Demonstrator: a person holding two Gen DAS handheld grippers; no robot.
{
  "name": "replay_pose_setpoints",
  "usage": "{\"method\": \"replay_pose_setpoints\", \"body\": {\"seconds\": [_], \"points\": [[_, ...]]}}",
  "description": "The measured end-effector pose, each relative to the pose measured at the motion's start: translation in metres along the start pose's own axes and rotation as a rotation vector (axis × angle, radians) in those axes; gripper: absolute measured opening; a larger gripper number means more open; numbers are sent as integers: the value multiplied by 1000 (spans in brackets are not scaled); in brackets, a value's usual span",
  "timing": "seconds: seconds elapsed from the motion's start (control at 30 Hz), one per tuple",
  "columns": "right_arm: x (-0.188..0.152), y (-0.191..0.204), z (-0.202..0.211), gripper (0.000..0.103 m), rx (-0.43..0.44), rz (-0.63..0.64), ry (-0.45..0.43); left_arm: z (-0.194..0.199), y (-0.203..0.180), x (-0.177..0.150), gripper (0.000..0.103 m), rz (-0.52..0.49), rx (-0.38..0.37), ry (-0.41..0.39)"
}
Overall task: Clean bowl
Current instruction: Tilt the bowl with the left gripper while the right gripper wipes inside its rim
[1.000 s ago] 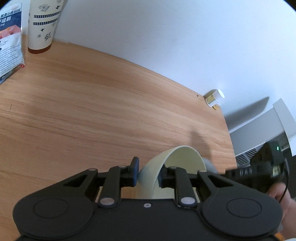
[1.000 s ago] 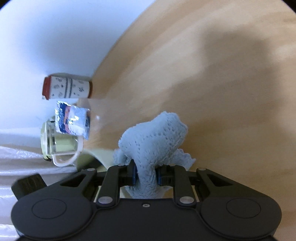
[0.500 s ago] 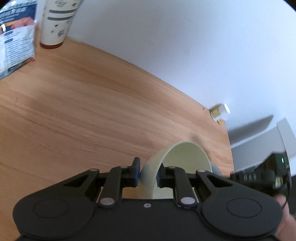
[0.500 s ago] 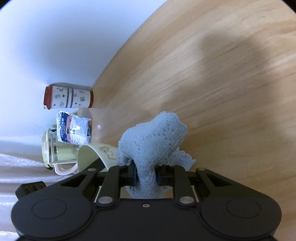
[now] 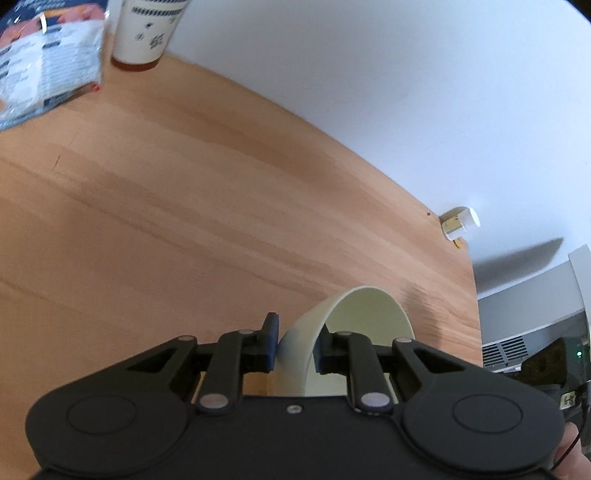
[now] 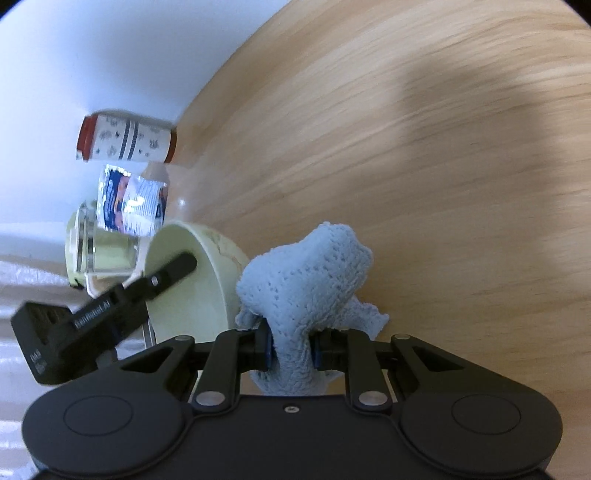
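A pale yellow-green bowl (image 5: 364, 325) is held tilted on its side above the wooden table (image 5: 184, 221). My left gripper (image 5: 295, 347) is shut on its rim, one finger inside and one outside. In the right wrist view the same bowl (image 6: 188, 280) shows at lower left with its opening turned toward the camera, and the left gripper's finger (image 6: 170, 273) reaches across it. My right gripper (image 6: 291, 349) is shut on a bunched light blue cloth (image 6: 306, 277), which sits just right of the bowl's rim.
A patterned canister with a red-brown base (image 5: 147, 33) and a foil snack packet (image 5: 40, 62) stand at the table's far left by the white wall. A small white-capped bottle (image 5: 460, 223) lies at the far right edge. A glass mug (image 6: 96, 258) sits behind the bowl.
The bowl has come into the right wrist view and now sits close beside the cloth, with the left gripper's finger visible. The left wrist view has rolled slightly. Both grips are unchanged.
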State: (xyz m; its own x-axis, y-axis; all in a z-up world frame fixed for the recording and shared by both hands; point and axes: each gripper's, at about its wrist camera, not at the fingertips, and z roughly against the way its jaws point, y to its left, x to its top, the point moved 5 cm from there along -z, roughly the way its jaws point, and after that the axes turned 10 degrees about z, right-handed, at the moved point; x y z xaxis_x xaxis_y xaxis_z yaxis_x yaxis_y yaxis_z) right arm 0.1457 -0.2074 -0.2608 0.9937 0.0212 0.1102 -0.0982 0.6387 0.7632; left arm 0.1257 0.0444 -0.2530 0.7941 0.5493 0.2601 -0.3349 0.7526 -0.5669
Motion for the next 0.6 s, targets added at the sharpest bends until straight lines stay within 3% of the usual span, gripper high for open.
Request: {"method": "replay_pose_setpoints", "body": {"seconds": [0.33, 0.6], "points": [[10, 4, 5, 23, -34, 38, -34, 4, 23, -12, 17, 102, 28, -7], [18, 7, 8, 23, -60, 64, -51, 9, 29, -15, 16, 104, 28, 10]]}}
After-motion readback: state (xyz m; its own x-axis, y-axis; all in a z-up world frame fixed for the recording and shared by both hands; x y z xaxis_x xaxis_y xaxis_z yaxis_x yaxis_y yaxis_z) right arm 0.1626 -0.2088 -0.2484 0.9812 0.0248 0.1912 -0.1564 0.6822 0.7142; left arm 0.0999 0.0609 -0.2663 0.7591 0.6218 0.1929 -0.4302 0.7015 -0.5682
